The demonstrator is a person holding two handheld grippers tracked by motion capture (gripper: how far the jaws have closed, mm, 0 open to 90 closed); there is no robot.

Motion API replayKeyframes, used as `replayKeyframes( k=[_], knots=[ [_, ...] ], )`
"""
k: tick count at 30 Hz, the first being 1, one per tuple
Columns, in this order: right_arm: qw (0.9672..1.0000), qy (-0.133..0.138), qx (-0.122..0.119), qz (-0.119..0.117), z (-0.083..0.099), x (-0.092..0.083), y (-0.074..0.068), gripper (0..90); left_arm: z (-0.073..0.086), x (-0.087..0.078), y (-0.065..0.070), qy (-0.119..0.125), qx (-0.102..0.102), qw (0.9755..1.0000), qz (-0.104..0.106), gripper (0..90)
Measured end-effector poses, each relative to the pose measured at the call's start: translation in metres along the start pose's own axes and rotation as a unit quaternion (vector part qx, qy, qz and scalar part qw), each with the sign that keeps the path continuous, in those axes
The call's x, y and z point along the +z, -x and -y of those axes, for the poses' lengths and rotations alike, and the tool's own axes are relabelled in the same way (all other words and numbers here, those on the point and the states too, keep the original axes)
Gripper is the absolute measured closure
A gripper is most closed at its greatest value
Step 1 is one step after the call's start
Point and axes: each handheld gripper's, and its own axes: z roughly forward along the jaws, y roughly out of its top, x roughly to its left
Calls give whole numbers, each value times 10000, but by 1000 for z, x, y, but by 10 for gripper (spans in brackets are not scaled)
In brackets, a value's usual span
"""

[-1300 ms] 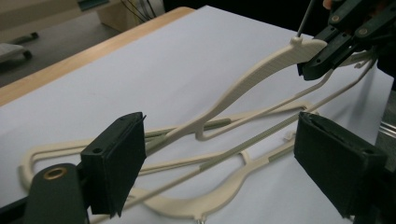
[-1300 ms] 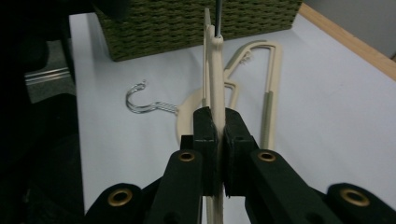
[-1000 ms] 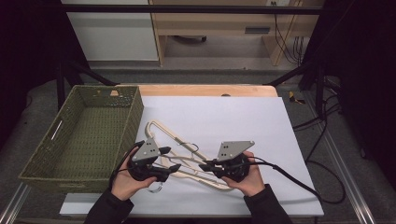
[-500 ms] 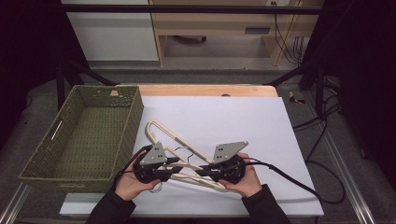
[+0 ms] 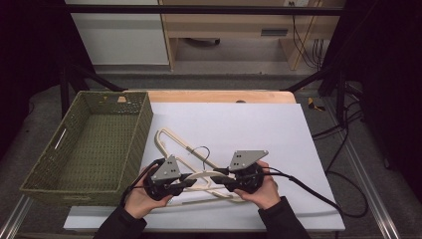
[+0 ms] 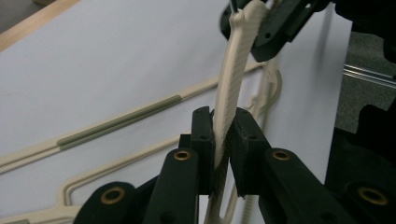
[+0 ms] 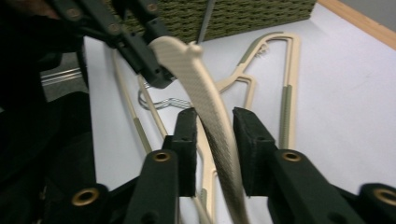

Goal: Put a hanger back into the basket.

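Note:
A cream plastic hanger (image 5: 206, 175) is held off the white sheet between both grippers near the table's front edge. My left gripper (image 5: 191, 179) is shut on one arm of it; in the left gripper view the ribbed strip (image 6: 231, 93) runs up from between the pads (image 6: 223, 140). My right gripper (image 5: 220, 177) clamps the other arm, and the curved strip (image 7: 205, 102) passes between its pads (image 7: 212, 135). The two grippers point at each other, tips close together. More cream hangers (image 5: 169, 140) lie flat under and behind them, one with a dark wire hook (image 5: 201, 149).
A green woven basket (image 5: 145, 124) stands at the left, its right wall beside the hangers. The white sheet (image 5: 259, 129) covers the table, and a wooden strip (image 5: 219, 96) runs along the back. Cables (image 5: 318, 196) trail to the right.
My left gripper has moved right toward the right gripper and now grips the hanger. The two tips are closer together. The right hand has barely moved.

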Motion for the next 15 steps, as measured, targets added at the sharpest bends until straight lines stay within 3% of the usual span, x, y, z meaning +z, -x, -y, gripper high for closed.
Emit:
replayKeyframes(
  k=[7,15],
  knots=[
    [9998,41,90,146,1,0,2,552,-4,1,10,19,1,9998,208,857],
    [9977,362,226,525,-2,-16,3,272,-5,-8,7,220,-280,9994,-42,862]
  ],
)
